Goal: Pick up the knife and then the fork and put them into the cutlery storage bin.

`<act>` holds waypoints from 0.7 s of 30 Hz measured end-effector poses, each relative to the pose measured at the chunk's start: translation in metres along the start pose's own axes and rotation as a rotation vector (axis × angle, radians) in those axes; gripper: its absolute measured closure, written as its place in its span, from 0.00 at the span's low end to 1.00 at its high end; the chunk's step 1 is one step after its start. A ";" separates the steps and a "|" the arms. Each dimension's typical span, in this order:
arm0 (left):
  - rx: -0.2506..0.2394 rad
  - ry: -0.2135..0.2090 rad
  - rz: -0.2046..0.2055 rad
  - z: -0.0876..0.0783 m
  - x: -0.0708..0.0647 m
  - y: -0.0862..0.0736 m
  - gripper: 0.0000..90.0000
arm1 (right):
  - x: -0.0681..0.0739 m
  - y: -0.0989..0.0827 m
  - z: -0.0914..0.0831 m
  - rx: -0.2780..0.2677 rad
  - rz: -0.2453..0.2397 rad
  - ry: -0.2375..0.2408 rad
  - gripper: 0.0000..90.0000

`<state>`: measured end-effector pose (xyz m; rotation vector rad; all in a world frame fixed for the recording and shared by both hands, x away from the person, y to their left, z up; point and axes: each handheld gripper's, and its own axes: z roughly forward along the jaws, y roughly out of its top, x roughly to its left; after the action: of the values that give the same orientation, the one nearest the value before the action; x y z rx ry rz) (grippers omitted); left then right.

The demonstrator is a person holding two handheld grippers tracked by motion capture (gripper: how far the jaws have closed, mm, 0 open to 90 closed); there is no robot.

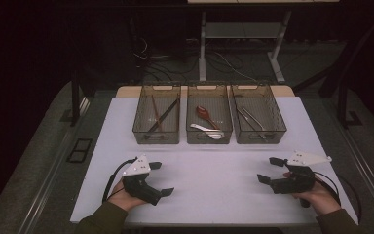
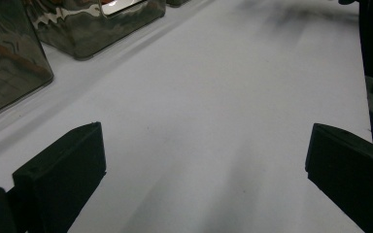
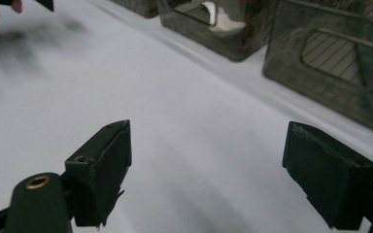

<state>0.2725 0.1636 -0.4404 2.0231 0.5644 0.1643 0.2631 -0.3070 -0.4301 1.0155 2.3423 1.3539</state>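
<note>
No writing, label or number can be read anywhere

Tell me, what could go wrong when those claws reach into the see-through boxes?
The bins sit side by side, so a wide-open right gripper could bump a wall of the right bin on the way in.
The red spoon lies close to the white spoon in the middle bin, so a grab might catch both.
The chopsticks are thin and crossed in the left bin; the left gripper might let one slip.

olive sleeves — black hand-held grippers, grey three-cornered plates, black cables.
</note>
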 end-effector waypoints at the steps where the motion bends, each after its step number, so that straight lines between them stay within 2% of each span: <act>1: 0.001 0.000 0.000 0.000 0.000 0.000 0.01 | 0.002 -0.001 0.001 0.005 0.000 0.002 0.20; 9: -0.001 0.000 -0.005 0.000 -0.001 0.000 0.01 | 0.007 -0.002 0.004 -0.002 -0.005 0.016 0.20; 21: 0.001 -0.001 -0.004 0.000 -0.001 0.000 0.01 | 0.009 -0.004 0.008 0.023 -0.012 0.020 0.20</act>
<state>0.2719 0.1632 -0.4404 2.0225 0.5673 0.1607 0.2592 -0.2966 -0.4367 0.9972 2.3799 1.3421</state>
